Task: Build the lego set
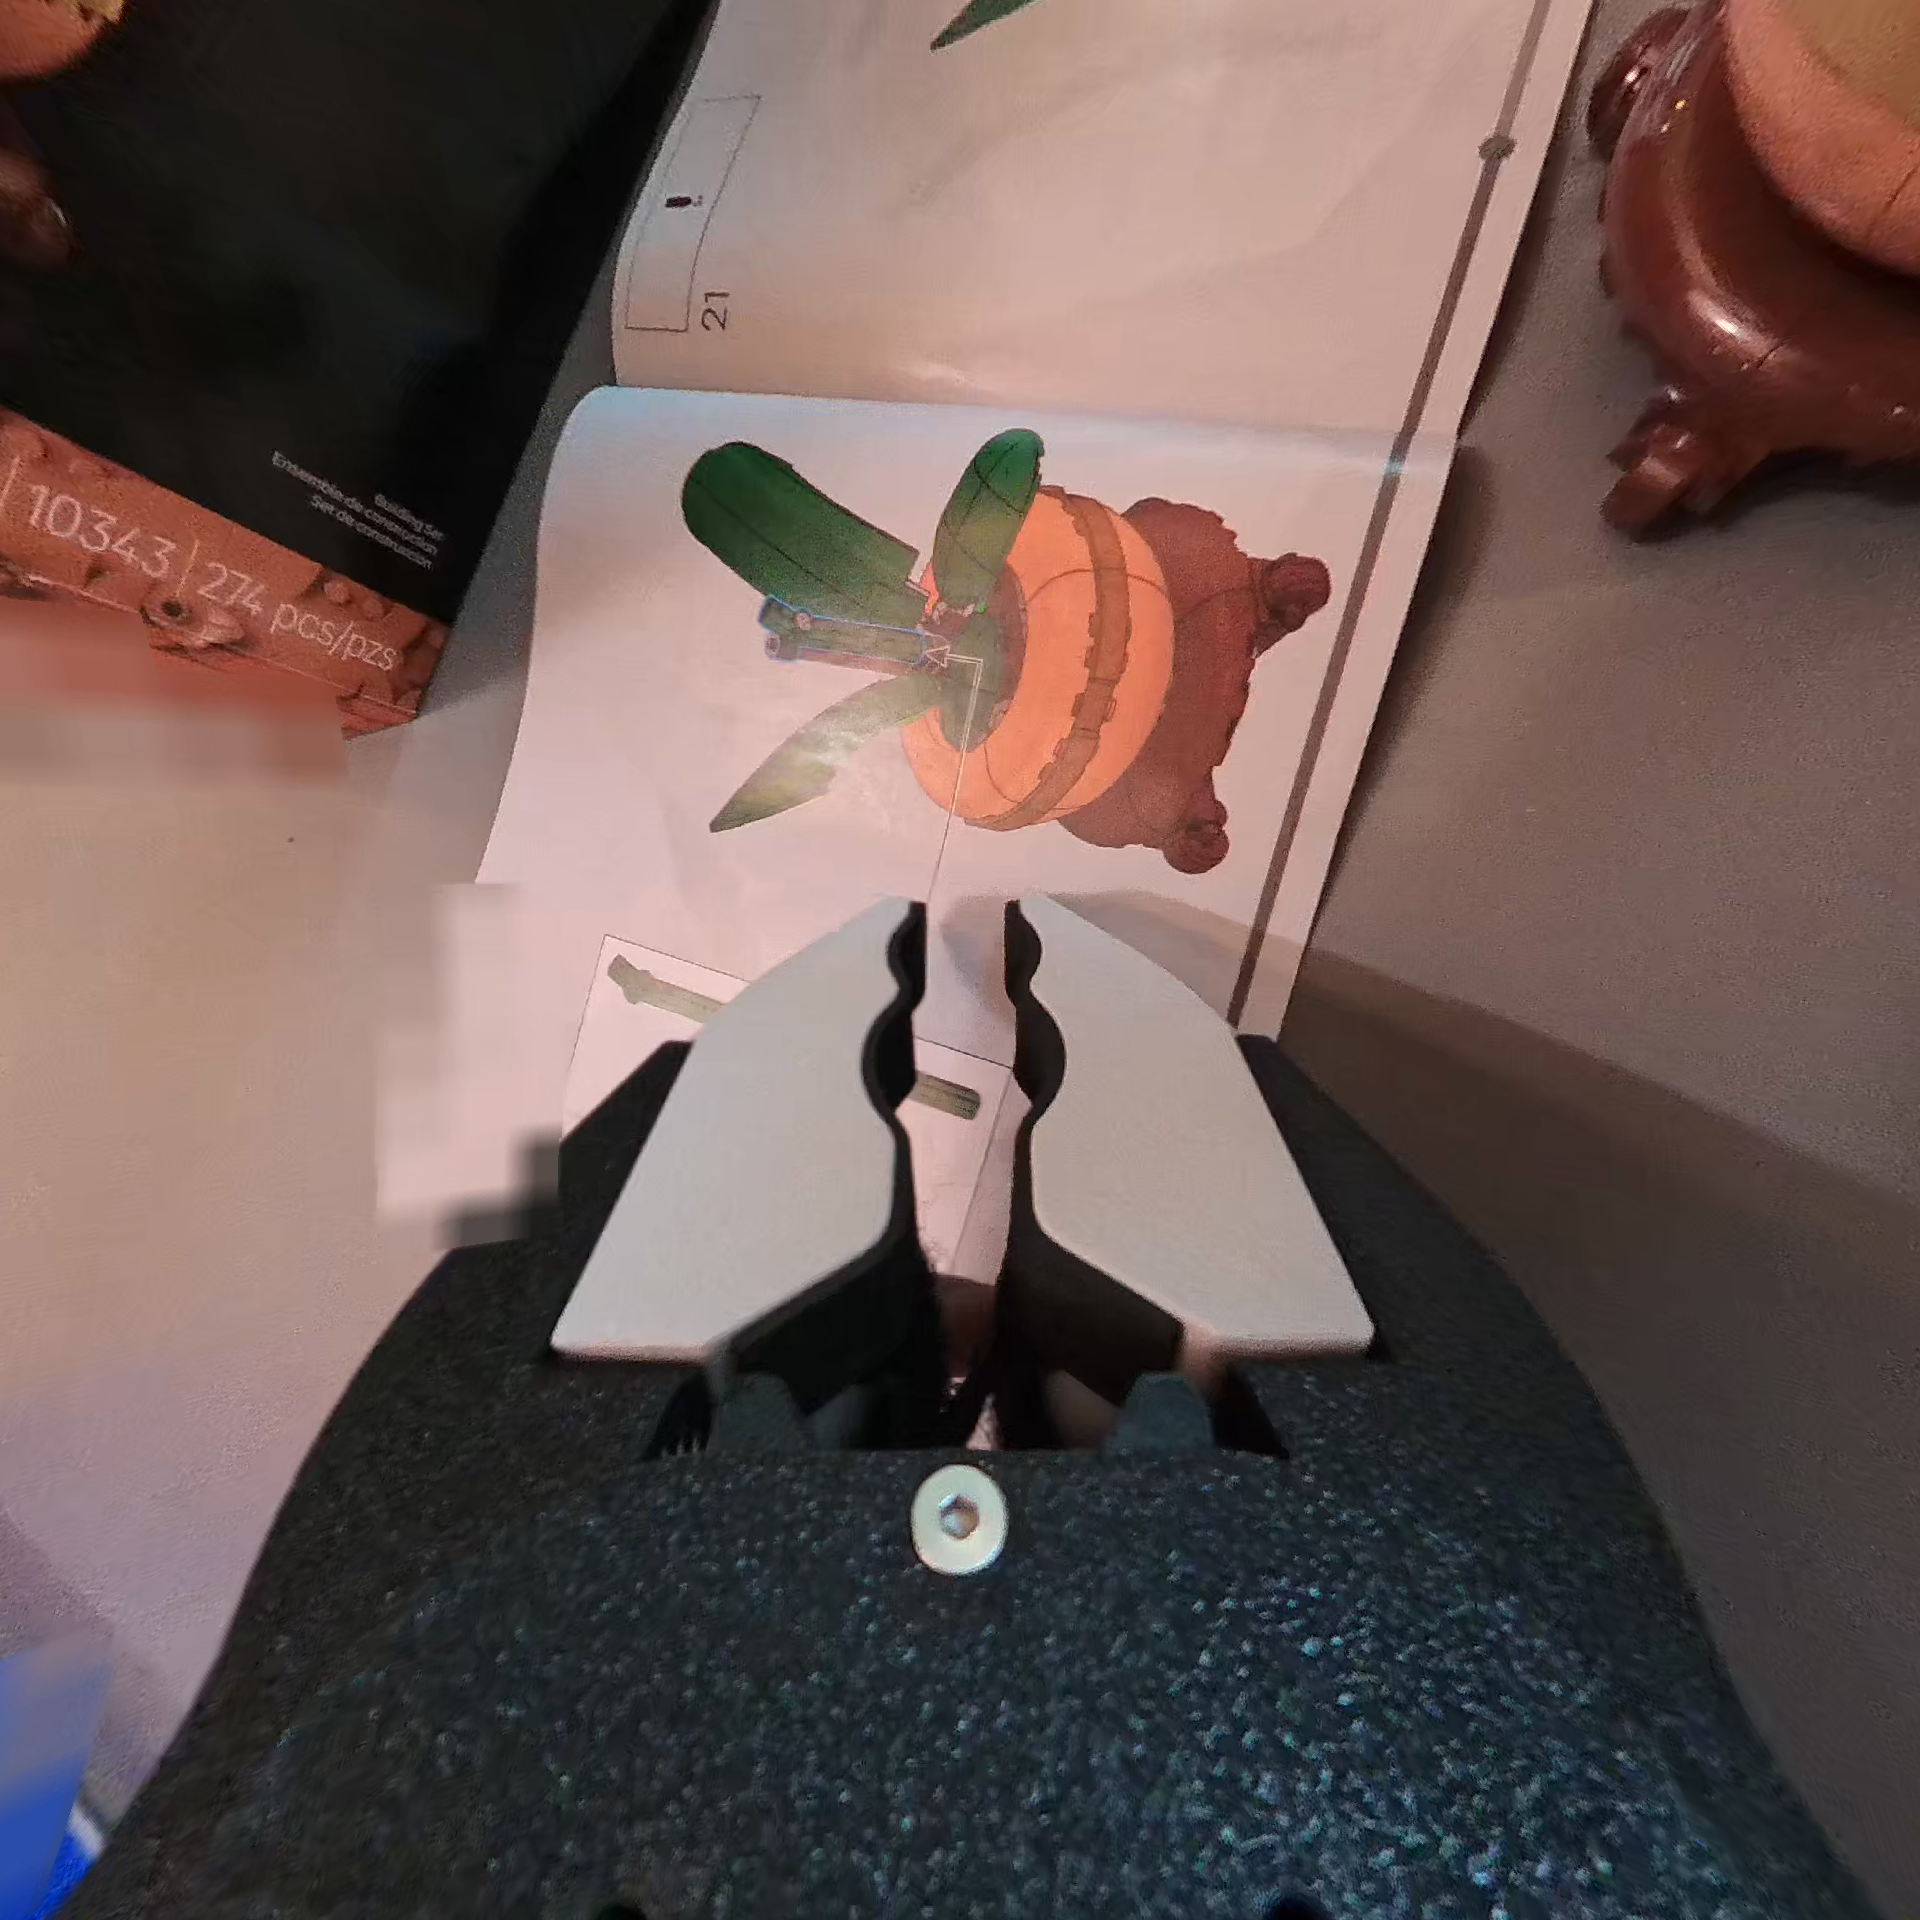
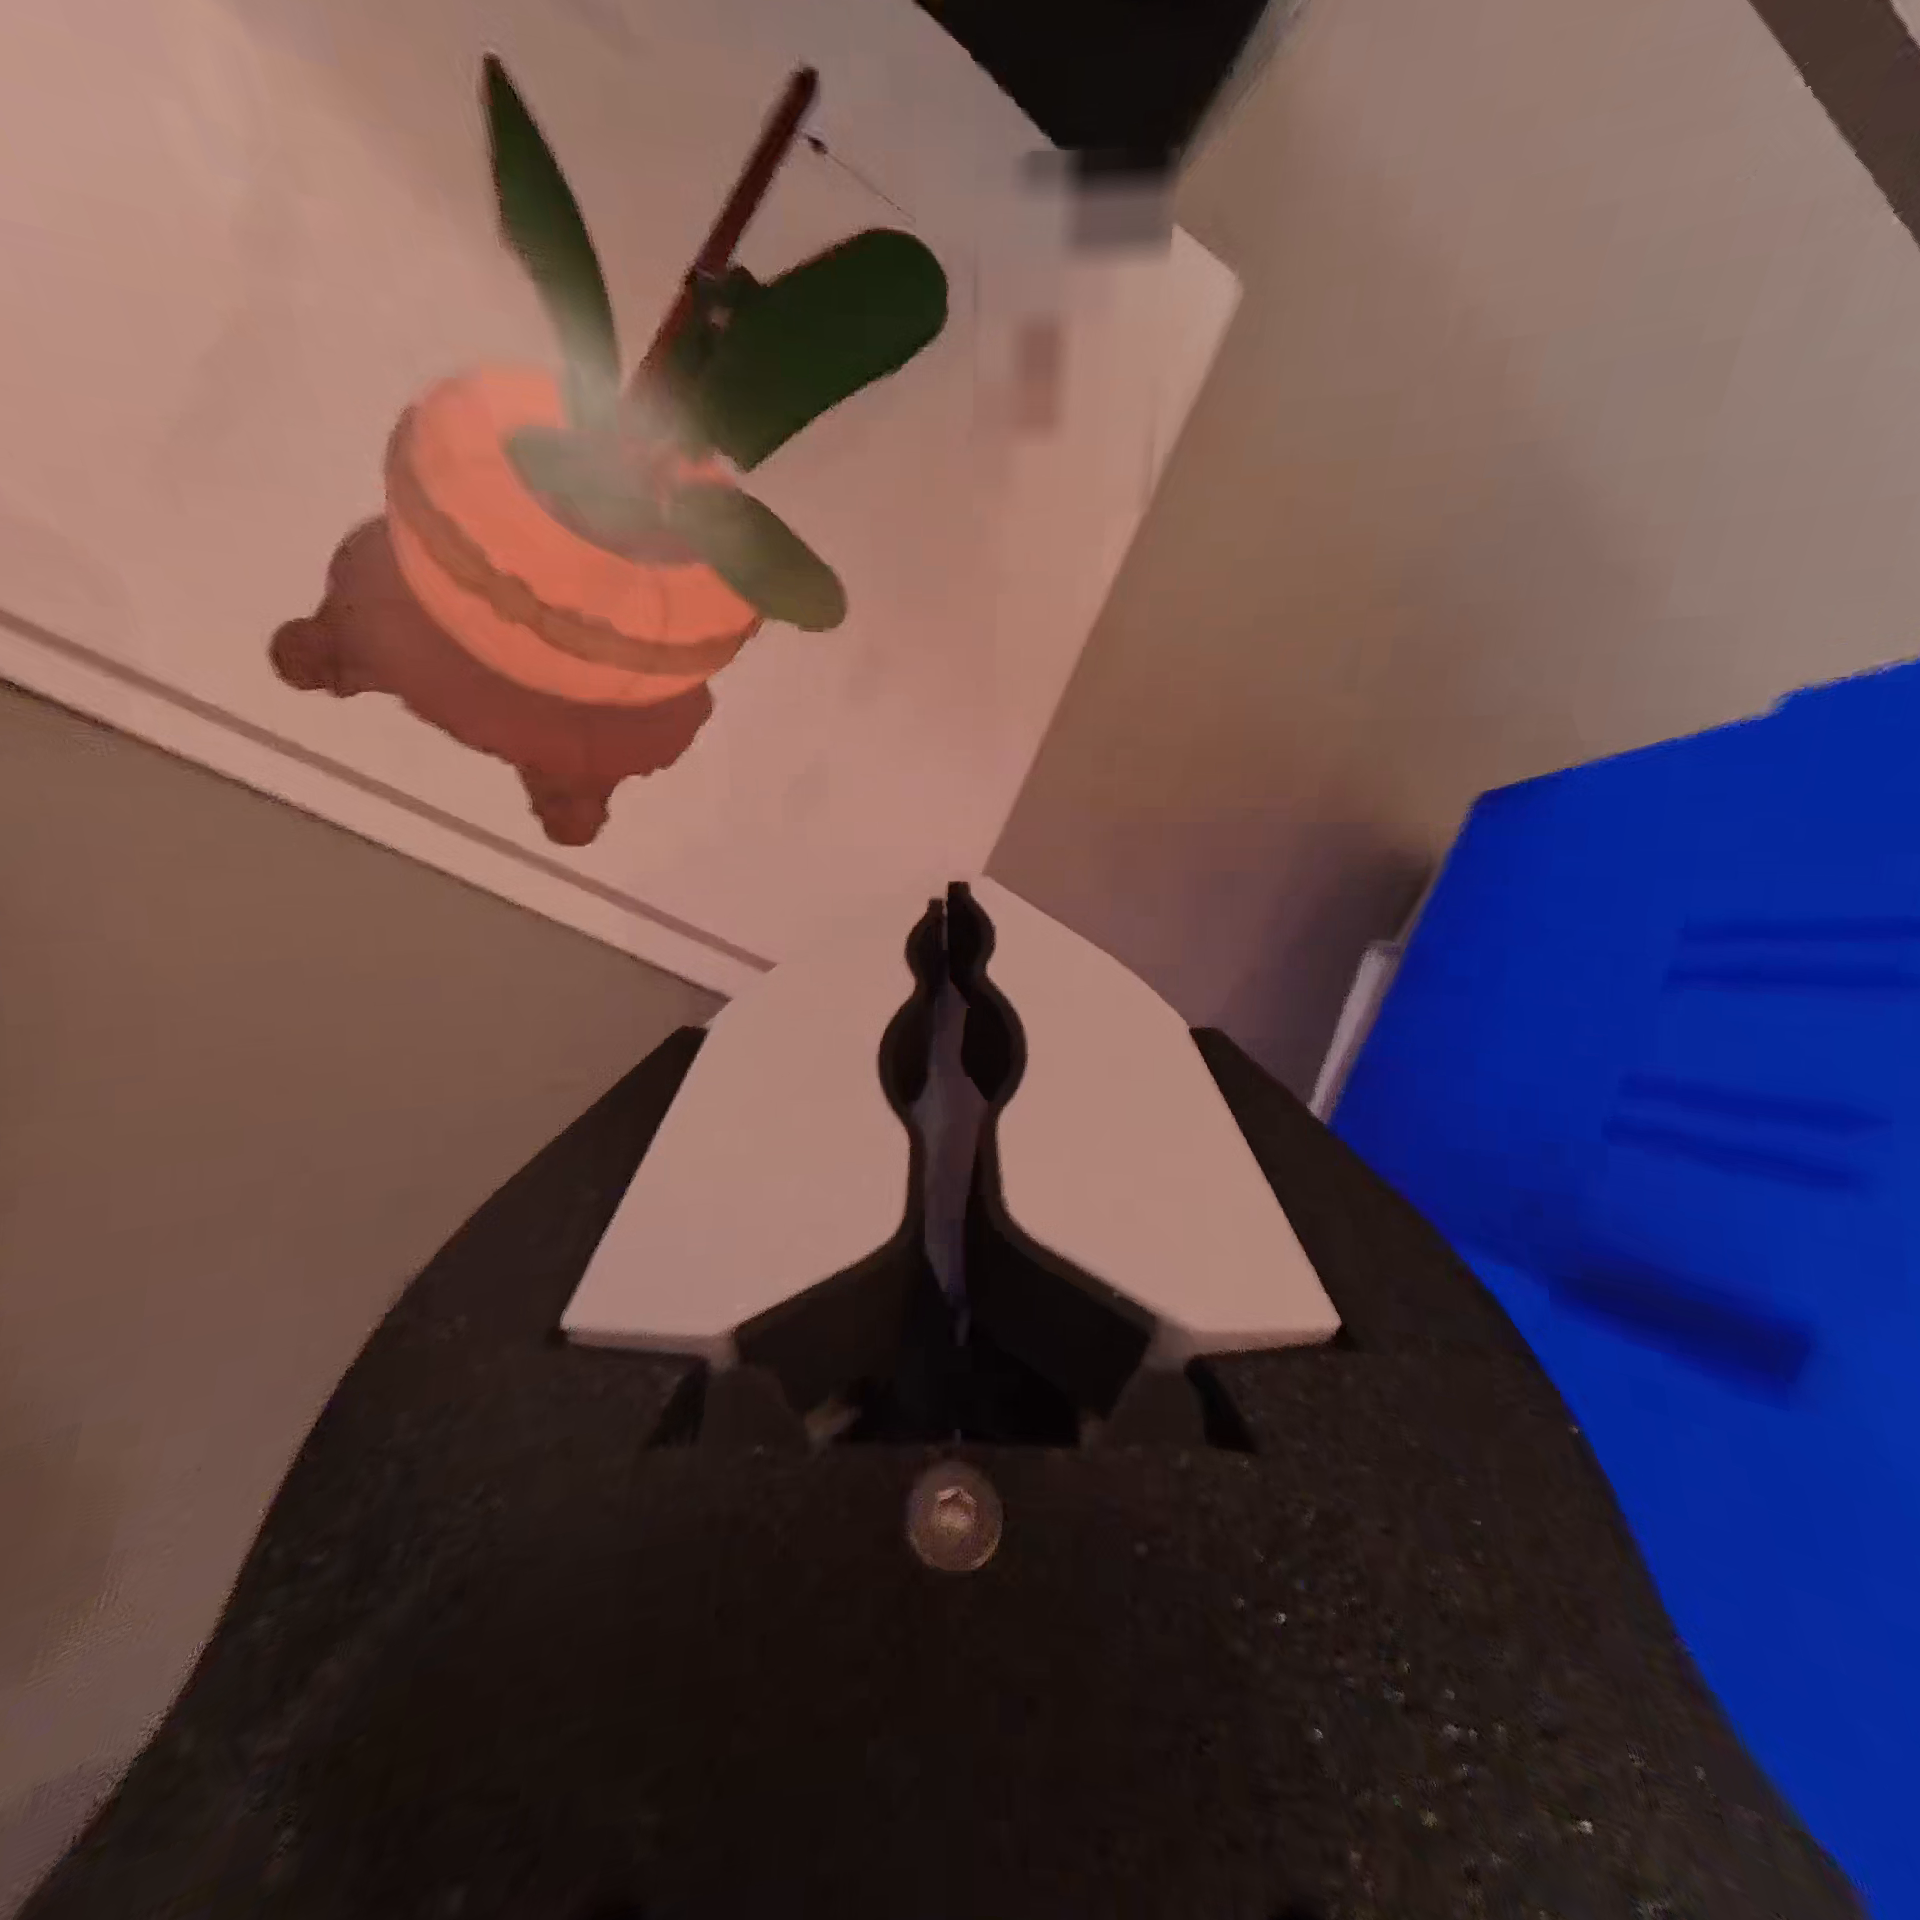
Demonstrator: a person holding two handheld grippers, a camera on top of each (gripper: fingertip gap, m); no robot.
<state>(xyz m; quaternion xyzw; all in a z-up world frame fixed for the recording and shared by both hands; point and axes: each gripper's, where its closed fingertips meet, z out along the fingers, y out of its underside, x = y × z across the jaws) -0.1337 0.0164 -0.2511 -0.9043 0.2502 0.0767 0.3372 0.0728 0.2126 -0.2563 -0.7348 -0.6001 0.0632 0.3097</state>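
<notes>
Left wrist view: the left claw (image 1: 964,914) hangs over an open booklet (image 1: 1039,665) on a grey table (image 1: 1662,831). Its two fingers stand a little apart, with a narrow gap, and nothing is between them. The page under the tips has a drawing of an orange pot with green leaves. A brown toy pot base (image 1: 1745,312) sits on the table to the right of the booklet, well apart from the claw. A dark box (image 1: 260,312) lies at the top left, beside the booklet.

In the right wrist view, the right claw (image 2: 951,904) is pinched together on the edge of a booklet page (image 2: 675,520). That page is lifted and looks blurry. A blue thing (image 2: 1662,1091) is on the right, too blurry to tell what it is.
</notes>
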